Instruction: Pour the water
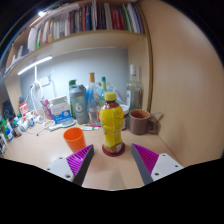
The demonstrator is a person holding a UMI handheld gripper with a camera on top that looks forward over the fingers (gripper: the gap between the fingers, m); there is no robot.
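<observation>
A yellow bottle (113,124) with an orange cap stands upright on a dark red coaster (113,150) on the wooden desk (190,140). It stands just ahead of my gripper (113,161), between the lines of the two fingers. My fingers are open, their purple pads (82,158) spread wide, with bare desk between them. An orange cup (75,138) stands to the left of the bottle, beyond my left finger. A brown mug (140,122) stands to the right, behind the bottle.
Several bottles and jars (92,98) crowd the back of the desk by the wall. A blue box (61,110) and small items lie at the left. Shelves of books (85,22) hang above.
</observation>
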